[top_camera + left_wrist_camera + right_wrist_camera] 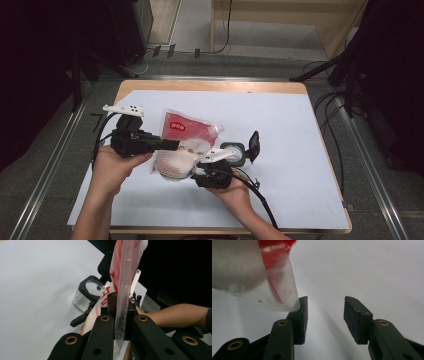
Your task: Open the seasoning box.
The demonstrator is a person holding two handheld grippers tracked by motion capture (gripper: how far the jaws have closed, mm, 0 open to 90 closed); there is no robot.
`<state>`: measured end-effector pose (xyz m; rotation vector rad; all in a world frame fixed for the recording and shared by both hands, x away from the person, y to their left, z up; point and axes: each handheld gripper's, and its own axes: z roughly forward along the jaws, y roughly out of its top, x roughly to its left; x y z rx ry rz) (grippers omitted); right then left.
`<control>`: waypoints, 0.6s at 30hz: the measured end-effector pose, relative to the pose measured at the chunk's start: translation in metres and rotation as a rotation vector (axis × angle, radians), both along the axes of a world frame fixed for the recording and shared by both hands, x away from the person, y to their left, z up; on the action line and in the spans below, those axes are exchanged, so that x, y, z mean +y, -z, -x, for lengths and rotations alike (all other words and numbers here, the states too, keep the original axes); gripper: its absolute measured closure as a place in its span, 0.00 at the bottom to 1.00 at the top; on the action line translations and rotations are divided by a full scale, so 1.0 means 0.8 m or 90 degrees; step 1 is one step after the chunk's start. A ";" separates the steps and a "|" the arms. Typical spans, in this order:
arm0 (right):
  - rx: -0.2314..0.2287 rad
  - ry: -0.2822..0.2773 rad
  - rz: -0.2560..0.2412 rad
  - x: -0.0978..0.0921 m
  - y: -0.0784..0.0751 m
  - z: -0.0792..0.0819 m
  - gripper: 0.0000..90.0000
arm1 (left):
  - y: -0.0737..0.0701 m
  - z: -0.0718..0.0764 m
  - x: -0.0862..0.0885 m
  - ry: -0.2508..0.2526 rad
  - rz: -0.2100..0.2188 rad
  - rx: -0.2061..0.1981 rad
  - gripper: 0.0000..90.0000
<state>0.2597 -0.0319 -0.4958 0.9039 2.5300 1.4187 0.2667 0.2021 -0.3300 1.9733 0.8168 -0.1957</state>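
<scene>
Left gripper (117, 322) jaws pinch only the red-and-clear plastic pouch's (182, 142) seam, right gripper (325, 315) gapes wide beside it: sagging pouch may slip

Left gripper (172, 145) and right gripper (220, 160): matte black handheld bodies, each topped by a white three-cornered plate bearing small dark dots, with a black cable trailing off. The jaws are flat black bars fixed with brass-coloured rivets (the pads (353, 317) show a rough, grainy face). Forearms are bare; a dark sleeve edge (209, 318) shows in the left gripper view.
</scene>
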 end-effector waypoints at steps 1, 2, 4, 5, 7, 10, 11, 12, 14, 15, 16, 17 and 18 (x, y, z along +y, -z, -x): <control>-0.003 -0.003 -0.006 0.000 0.000 0.001 0.62 | 0.004 -0.002 -0.003 -0.005 -0.004 0.004 1.00; -0.004 -0.003 -0.007 0.001 0.000 0.002 0.63 | 0.004 -0.002 -0.003 -0.005 -0.004 0.004 1.00; -0.008 -0.006 -0.006 0.001 0.002 0.003 0.63 | 0.009 -0.006 -0.004 -0.015 0.004 0.018 1.00; -0.008 -0.006 -0.006 0.001 0.002 0.003 0.63 | 0.009 -0.006 -0.004 -0.015 0.004 0.018 1.00; -0.010 -0.008 0.001 0.002 0.004 0.006 0.63 | 0.013 -0.009 -0.004 -0.030 -0.001 0.021 1.00; -0.021 -0.018 0.009 0.005 0.005 0.011 0.65 | 0.013 -0.010 -0.005 -0.052 -0.011 0.025 1.00; -0.021 -0.018 0.009 0.005 0.005 0.011 0.65 | 0.013 -0.010 -0.005 -0.052 -0.011 0.025 1.00; -0.028 -0.022 0.011 0.006 0.005 0.012 0.65 | 0.013 -0.010 -0.004 -0.056 -0.009 0.023 1.00; -0.026 -0.032 0.005 0.006 0.004 0.015 0.65 | 0.013 -0.012 -0.004 -0.069 -0.015 0.022 1.00; -0.026 -0.033 0.005 0.005 0.004 0.015 0.66 | 0.013 -0.012 -0.004 -0.069 -0.015 0.022 1.00; -0.026 -0.038 0.000 0.006 0.004 0.015 0.67 | 0.013 -0.012 -0.005 -0.074 -0.013 0.019 1.00; -0.027 -0.041 -0.001 0.005 0.003 0.015 0.68 | 0.013 -0.012 -0.006 -0.078 -0.009 0.018 1.00; -0.032 -0.042 0.002 0.005 0.002 0.017 0.68 | 0.013 -0.012 -0.008 -0.079 -0.012 0.013 1.00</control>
